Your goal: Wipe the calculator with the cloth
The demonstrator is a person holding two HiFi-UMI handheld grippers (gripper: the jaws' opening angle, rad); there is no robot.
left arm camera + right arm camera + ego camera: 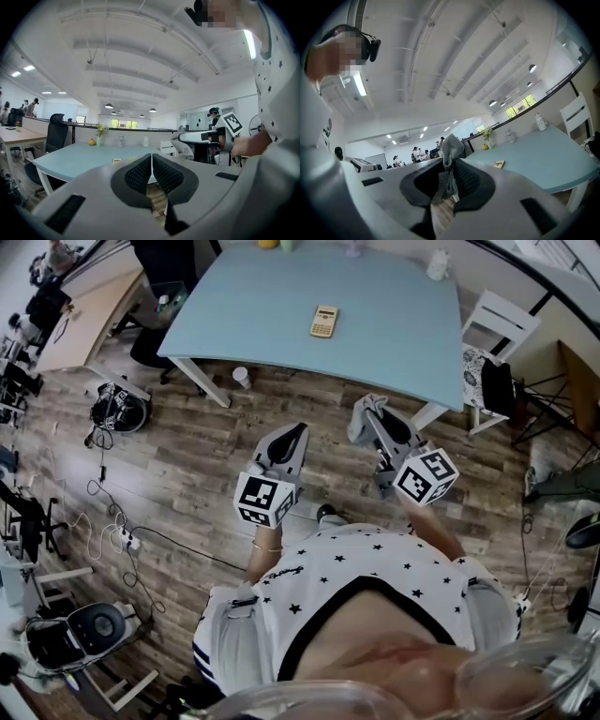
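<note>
Calculator (323, 321) lies untouched on the counter (403, 334), well ahead of both jaws; the right gripper (449, 180) pinches the cloth (451, 147), the left gripper (152, 161) is closed empty, and wiping is not begun.

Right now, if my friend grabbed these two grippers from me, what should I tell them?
Left gripper: shut, nothing in it.
Right gripper: shut on the grey cloth.
The calculator lies on the blue table, well ahead of both grippers, with nothing touching it.
Done: the cloth is in hand.
Left: step up to the table and wipe the calculator.
</note>
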